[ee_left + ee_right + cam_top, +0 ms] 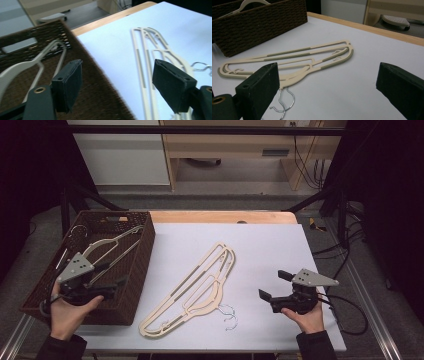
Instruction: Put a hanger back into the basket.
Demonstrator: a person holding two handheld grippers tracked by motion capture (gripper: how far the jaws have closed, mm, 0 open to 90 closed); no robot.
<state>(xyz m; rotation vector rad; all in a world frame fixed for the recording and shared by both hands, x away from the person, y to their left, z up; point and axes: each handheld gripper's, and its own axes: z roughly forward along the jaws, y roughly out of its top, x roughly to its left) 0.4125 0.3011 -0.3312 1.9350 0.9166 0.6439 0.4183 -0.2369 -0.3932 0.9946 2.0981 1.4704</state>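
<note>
While one hanger [107, 247] lies in the basket [142, 265] just under the left claw [107, 282], its jaws wide and empty, two hangers [197, 287] lie ahead of the right claw [275, 285], also wide. Step judged: between loads. Next: reach, pinch one hanger's bar.

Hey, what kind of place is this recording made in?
Most likely a lab or workshop bench rather than a home: a white board lies on a metal-framed table, loose cables hang behind it, and a person works two handheld grippers beside a wicker basket and beige hangers.
</note>
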